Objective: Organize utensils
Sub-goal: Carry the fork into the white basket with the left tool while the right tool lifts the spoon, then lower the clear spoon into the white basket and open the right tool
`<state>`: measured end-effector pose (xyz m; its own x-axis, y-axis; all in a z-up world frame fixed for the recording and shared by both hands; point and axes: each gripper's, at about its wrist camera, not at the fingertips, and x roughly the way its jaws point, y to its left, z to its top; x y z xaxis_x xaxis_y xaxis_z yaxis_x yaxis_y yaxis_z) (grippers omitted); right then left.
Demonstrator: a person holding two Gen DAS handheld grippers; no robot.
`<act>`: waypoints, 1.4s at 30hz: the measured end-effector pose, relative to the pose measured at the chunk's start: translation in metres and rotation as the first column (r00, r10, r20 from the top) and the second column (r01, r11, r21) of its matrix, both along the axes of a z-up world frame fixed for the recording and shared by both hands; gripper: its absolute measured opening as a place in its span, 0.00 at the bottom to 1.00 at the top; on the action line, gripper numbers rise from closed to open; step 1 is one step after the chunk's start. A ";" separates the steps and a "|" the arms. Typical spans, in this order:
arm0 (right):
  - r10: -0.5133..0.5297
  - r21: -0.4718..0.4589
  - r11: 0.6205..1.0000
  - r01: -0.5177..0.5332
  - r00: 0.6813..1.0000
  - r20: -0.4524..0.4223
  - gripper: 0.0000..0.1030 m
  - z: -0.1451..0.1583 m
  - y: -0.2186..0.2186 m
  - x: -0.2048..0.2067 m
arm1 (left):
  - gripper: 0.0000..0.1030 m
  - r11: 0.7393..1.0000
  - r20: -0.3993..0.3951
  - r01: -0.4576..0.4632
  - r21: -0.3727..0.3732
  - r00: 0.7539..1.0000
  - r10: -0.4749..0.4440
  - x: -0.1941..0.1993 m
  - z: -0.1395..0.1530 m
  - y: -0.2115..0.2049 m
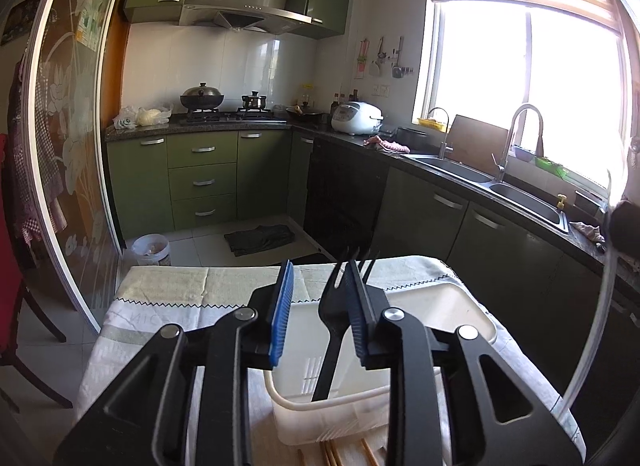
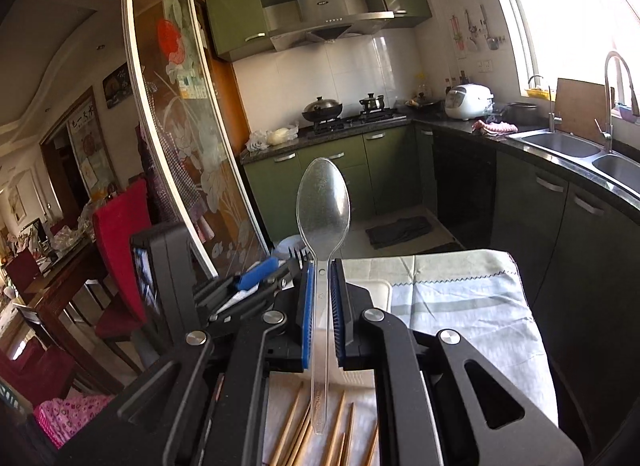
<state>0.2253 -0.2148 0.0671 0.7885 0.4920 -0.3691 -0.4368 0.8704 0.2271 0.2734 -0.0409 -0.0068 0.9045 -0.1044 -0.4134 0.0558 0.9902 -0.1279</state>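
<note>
My left gripper is open. A black plastic fork leans against its right pad, tines up, its handle reaching down into the white plastic basket on the cloth-covered table. My right gripper is shut on a clear plastic spoon, held upright with the bowl up. Below the spoon, several wooden chopsticks lie on the table. The left gripper with the fork's tines shows to the left in the right wrist view.
The table cloth is pale green and white. Chopstick ends show at the bottom of the left wrist view. Green kitchen cabinets, a sink counter and a red chair surround the table.
</note>
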 end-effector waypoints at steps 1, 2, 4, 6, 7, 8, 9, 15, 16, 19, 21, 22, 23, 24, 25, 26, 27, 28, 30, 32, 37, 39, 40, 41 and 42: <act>-0.010 0.007 1.000 0.010 1.000 0.018 0.09 0.004 0.002 0.005 | 0.25 1.000 -0.001 -0.001 -0.004 1.000 0.001 -0.003 0.002 0.001; -0.023 0.014 1.000 0.022 0.999 0.036 0.09 0.007 0.003 0.009 | 0.26 1.000 0.001 -0.005 -0.010 1.000 0.005 -0.007 0.004 0.004; -0.048 0.025 0.999 0.046 0.996 0.075 0.09 0.014 0.008 0.019 | 0.28 1.000 0.011 -0.015 -0.023 1.000 0.015 -0.016 0.011 0.010; -0.077 0.029 0.997 0.074 0.990 0.120 0.09 0.021 0.014 0.029 | 0.32 0.999 0.023 -0.026 -0.036 0.999 0.027 -0.027 0.020 0.018; -0.092 0.030 0.996 0.088 0.986 0.142 0.09 0.022 0.017 0.034 | 0.33 0.999 0.028 -0.029 -0.043 0.999 0.030 -0.032 0.024 0.022; -0.109 0.029 0.994 0.106 0.981 0.160 0.09 0.024 0.019 0.040 | 0.34 0.998 0.032 -0.031 -0.046 0.999 0.033 -0.038 0.028 0.025; -0.127 0.024 0.992 0.124 0.976 0.180 0.09 0.024 0.022 0.045 | 0.34 0.998 0.035 -0.034 -0.045 0.999 0.035 -0.042 0.031 0.027; -0.138 -0.059 0.987 0.148 0.979 0.153 0.09 -0.006 0.040 0.076 | 0.37 0.999 0.015 -0.024 -0.033 1.000 0.024 -0.064 0.037 0.033; -0.134 -0.071 0.987 0.145 0.981 0.138 0.09 -0.015 0.042 0.078 | 0.37 0.999 0.010 -0.022 -0.029 1.000 0.023 -0.066 0.036 0.033; -0.122 -0.094 0.987 0.131 0.988 0.090 0.09 -0.034 0.043 0.084 | 0.37 1.000 -0.012 -0.014 -0.021 1.000 0.013 -0.070 0.032 0.032; -0.118 -0.101 0.987 0.124 0.991 0.066 0.10 -0.044 0.044 0.084 | 0.37 1.000 -0.031 -0.012 -0.015 0.999 0.011 -0.072 0.029 0.030; -0.116 -0.105 0.987 0.122 0.991 0.061 0.10 -0.048 0.043 0.084 | 0.37 1.000 -0.041 -0.011 -0.011 0.999 0.011 -0.073 0.027 0.030; -0.115 -0.107 0.987 0.121 0.992 0.060 0.10 -0.051 0.041 0.083 | 0.37 1.000 -0.050 -0.008 -0.007 0.999 0.007 -0.074 0.025 0.029; -0.115 -0.111 0.986 0.121 0.992 0.058 0.11 -0.056 0.040 0.082 | 0.37 1.000 -0.060 -0.006 -0.002 0.998 0.006 -0.075 0.024 0.028; -0.117 -0.117 0.986 0.122 0.992 0.055 0.11 -0.060 0.040 0.080 | 0.37 1.000 -0.070 -0.008 0.004 0.998 0.009 -0.076 0.022 0.027; -0.117 -0.123 0.985 0.123 0.992 0.052 0.11 -0.064 0.038 0.078 | 0.37 1.000 -0.081 -0.009 0.011 0.997 0.010 -0.077 0.020 0.027; -0.117 -0.127 0.984 0.122 0.992 0.047 0.11 -0.067 0.037 0.076 | 0.37 1.000 -0.094 -0.006 0.017 0.996 0.008 -0.078 0.017 0.026; -0.119 -0.133 0.983 0.123 0.992 0.041 0.11 -0.070 0.037 0.073 | 0.37 1.000 -0.108 -0.003 0.021 0.994 0.005 -0.079 0.014 0.026; -0.112 -0.136 0.984 0.115 0.993 0.028 0.16 -0.076 0.032 0.070 | 0.37 1.000 -0.132 -0.001 0.029 0.991 0.005 -0.080 0.009 0.024; -0.114 -0.144 0.983 0.117 0.993 0.026 0.18 -0.078 0.029 0.066 | 0.37 0.999 -0.153 0.000 0.037 0.988 0.005 -0.081 0.005 0.023; -0.117 -0.103 0.987 0.120 0.993 0.028 0.18 -0.068 0.009 0.047 | 0.37 0.999 -0.233 0.005 0.045 0.972 0.005 -0.078 -0.011 0.019; -0.123 -0.092 0.988 0.125 0.992 0.027 0.18 -0.063 -0.005 0.034 | 0.37 0.998 -0.297 0.010 0.068 0.955 0.011 -0.076 -0.027 0.014; -0.129 -0.093 0.987 0.130 0.991 0.019 0.20 -0.062 -0.011 0.029 | 0.37 0.997 -0.336 0.014 0.079 0.942 0.013 -0.074 -0.035 0.012; -0.131 -0.091 0.987 0.131 0.991 0.011 0.20 -0.062 -0.019 0.023 | 0.37 0.996 -0.380 0.017 0.088 0.925 0.018 -0.072 -0.045 0.010; -0.131 -0.091 0.987 0.130 0.991 -0.001 0.20 -0.063 -0.025 0.019 | 0.37 0.995 -0.423 0.021 0.093 0.906 0.021 -0.069 -0.055 0.008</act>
